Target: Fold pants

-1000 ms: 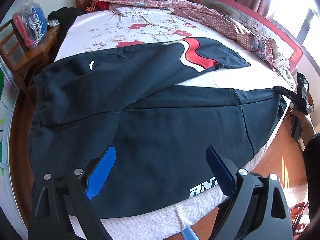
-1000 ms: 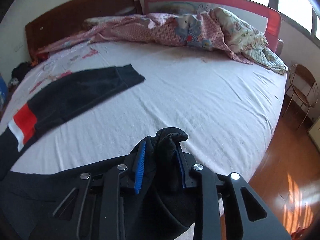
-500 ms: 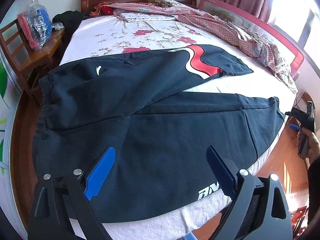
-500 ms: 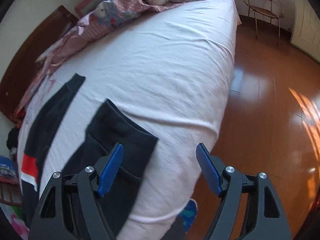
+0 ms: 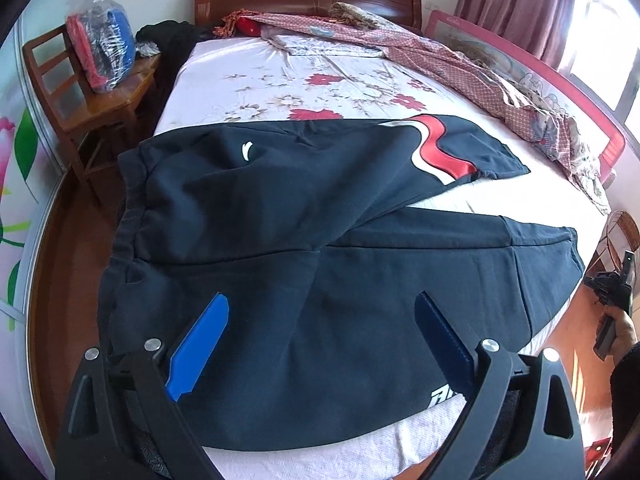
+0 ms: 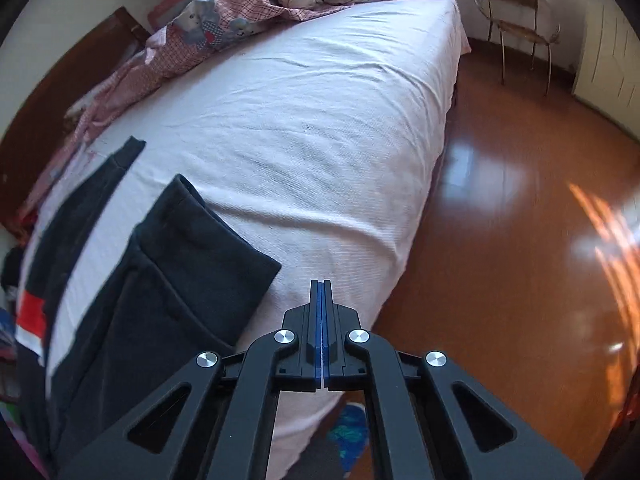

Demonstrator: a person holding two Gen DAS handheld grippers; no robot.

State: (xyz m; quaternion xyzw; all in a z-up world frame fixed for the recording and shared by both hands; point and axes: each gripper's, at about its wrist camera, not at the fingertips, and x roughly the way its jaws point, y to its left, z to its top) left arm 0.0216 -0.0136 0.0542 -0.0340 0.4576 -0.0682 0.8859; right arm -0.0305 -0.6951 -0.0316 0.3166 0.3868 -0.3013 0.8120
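Dark navy pants (image 5: 280, 240) lie spread flat across the bed, waistband at the left, both legs running right. The far leg has a red and white stripe (image 5: 436, 152). The near leg's cuff (image 6: 208, 236) lies at the bed's edge in the right wrist view. My left gripper (image 5: 322, 320) is open and empty, hovering above the near leg. My right gripper (image 6: 321, 284) is shut and empty, beside the bed edge to the right of the cuff; it also shows in the left wrist view (image 5: 612, 284), off the bed's right side.
The bed (image 6: 320, 128) has a white sheet with crumpled quilts (image 5: 460, 60) along its far side and headboard. A wooden chair (image 5: 80, 100) with a plastic bag stands at the left. A wire chair (image 6: 516, 24) stands on the wooden floor (image 6: 520, 260) beyond the bed's end.
My right gripper let go of the near leg's cuff, pulled back off the bed edge and then shut empty. The cuff now lies flat. My left gripper rose slightly, still open.
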